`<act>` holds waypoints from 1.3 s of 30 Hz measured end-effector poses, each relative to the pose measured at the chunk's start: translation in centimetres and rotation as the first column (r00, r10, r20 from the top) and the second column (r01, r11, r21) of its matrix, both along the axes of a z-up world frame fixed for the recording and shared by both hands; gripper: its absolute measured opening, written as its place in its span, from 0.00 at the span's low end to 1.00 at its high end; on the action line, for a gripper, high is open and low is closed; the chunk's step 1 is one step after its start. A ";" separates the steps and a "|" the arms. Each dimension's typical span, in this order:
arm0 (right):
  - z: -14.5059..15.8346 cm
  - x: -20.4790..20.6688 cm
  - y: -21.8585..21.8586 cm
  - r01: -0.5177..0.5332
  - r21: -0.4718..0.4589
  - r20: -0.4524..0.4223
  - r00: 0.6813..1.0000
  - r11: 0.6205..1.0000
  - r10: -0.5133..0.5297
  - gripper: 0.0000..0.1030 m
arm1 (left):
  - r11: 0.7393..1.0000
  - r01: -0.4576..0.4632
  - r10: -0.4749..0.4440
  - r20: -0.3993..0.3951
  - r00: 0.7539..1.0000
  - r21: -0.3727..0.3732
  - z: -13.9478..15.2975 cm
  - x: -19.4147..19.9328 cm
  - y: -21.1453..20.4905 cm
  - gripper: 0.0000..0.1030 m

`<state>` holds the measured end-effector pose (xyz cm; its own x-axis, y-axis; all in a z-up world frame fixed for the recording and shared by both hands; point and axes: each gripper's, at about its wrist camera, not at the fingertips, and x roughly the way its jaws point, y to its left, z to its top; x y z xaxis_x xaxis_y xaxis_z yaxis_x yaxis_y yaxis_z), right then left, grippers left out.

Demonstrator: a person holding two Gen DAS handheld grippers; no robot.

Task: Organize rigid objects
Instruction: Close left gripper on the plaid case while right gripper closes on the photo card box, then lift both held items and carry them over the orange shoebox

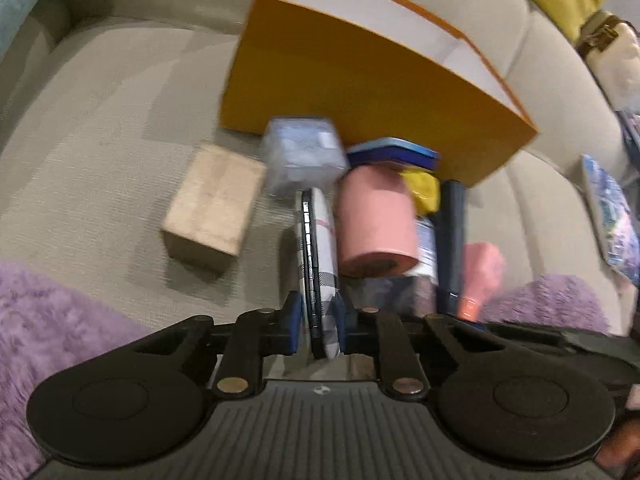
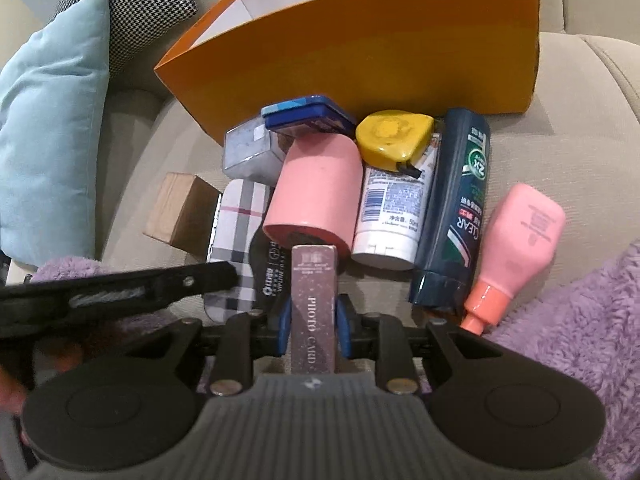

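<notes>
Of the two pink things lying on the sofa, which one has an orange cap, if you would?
The pink bottle at far right, its orange cap toward the camera; the pink cylinder has none.

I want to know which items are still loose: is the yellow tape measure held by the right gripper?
No, the right gripper is shut on the photo card box, while the yellow tape measure lies in the pile.

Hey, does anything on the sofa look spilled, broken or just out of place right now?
Nothing spilled or broken. The odd part is the heap: the pink cup, yellow tape measure and white tube lie jumbled against the orange box, none inside it.
</notes>
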<state>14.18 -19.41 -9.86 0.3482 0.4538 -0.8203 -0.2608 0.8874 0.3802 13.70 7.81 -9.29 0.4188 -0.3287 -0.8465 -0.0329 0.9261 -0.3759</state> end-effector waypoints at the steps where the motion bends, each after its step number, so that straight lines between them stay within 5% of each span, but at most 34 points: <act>1: 0.0 0.0 0.0 0.004 -0.003 0.001 1.000 1.000 -0.004 0.23 | 1.000 0.001 -0.001 -0.002 1.000 0.004 -0.1 0.2 -0.2 0.19; 8: 0.0 0.6 0.1 -0.006 -0.005 -0.011 1.000 1.000 0.006 0.23 | 0.999 -0.040 0.040 -0.005 0.999 0.001 -1.0 2.3 -0.3 0.27; 16: -0.1 0.9 -0.1 -0.025 0.001 -0.015 1.000 1.000 0.025 0.23 | 0.998 -0.055 0.055 0.007 0.998 0.019 -1.8 2.5 -0.7 0.21; 30: 6.1 -0.5 -2.0 -0.066 0.031 0.136 0.989 0.997 0.062 0.22 | 0.997 -0.080 0.079 0.200 0.977 -0.005 6.4 -1.4 0.4 0.19; 39: 12.7 3.6 -2.0 -0.073 0.106 0.286 0.957 0.992 0.040 0.22 | 0.997 -0.056 0.071 0.314 0.947 -0.059 11.5 3.8 2.1 0.19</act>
